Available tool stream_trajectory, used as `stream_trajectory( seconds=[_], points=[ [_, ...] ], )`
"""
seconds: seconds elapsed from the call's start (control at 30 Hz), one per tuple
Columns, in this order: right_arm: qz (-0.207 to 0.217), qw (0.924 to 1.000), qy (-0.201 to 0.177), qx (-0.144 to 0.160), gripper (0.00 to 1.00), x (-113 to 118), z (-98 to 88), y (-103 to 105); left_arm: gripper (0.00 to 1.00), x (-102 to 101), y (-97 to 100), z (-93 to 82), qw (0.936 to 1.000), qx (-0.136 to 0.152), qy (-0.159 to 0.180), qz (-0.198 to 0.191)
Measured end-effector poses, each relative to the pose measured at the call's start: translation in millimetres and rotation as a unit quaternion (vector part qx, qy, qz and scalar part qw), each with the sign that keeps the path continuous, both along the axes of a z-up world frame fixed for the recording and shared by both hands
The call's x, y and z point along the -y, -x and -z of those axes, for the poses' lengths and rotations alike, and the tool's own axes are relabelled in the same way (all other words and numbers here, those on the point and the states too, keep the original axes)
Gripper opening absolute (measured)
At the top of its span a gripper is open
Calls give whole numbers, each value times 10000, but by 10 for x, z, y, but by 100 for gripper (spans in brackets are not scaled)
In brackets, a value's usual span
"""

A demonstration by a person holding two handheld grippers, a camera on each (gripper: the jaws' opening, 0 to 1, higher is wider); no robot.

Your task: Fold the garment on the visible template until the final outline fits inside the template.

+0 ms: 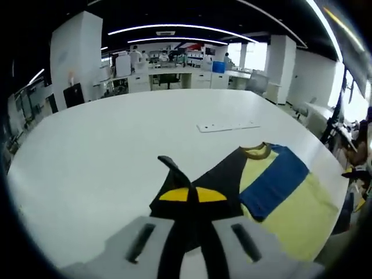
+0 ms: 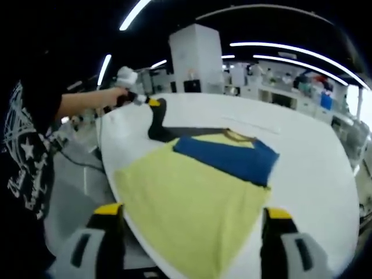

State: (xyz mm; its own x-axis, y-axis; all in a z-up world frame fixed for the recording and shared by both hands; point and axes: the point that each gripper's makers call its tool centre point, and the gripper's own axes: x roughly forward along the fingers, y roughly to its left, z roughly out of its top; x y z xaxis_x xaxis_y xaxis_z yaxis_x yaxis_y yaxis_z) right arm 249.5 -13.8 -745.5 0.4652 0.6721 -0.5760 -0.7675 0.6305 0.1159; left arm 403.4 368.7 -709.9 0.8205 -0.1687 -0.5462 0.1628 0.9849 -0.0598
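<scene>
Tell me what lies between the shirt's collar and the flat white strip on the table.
Nothing: in the left gripper view, only bare white table lies between the shirt collar and the flat white strip.

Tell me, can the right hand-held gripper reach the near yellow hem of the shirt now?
Probably yes. The right hand-held gripper is open, its jaws straddling the yellow hem of the shirt at the table edge, with nothing lying between.

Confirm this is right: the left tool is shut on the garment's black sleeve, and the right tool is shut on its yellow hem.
Not quite. The left tool is shut on the black sleeve, but the right tool is open, its jaws spread either side of the yellow hem without gripping it, as the right gripper view shows.
</scene>
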Motion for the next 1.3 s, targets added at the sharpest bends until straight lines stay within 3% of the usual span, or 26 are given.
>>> stream_trajectory(
  seconds=[0.17,0.27,0.7,0.9,1.3],
  points=[
    [-19,10000,5,-10,99,-2,4,7,0,93,-86,-45,9997,58,220,-1],
    [-31,10000,7,-12,99,-2,9,10,0,265,-125,-98,9990,88,434,11],
    [-102,9999,21,-81,99,-25,54,47,0,642,-374,-220,9969,234,701,266],
    [-120,9999,4,-102,99,-31,57,58,0,872,-435,-260,9962,266,672,488],
    [-233,9996,46,-148,99,-76,84,58,0,1343,-591,-290,9912,273,1047,763]
  ],
)
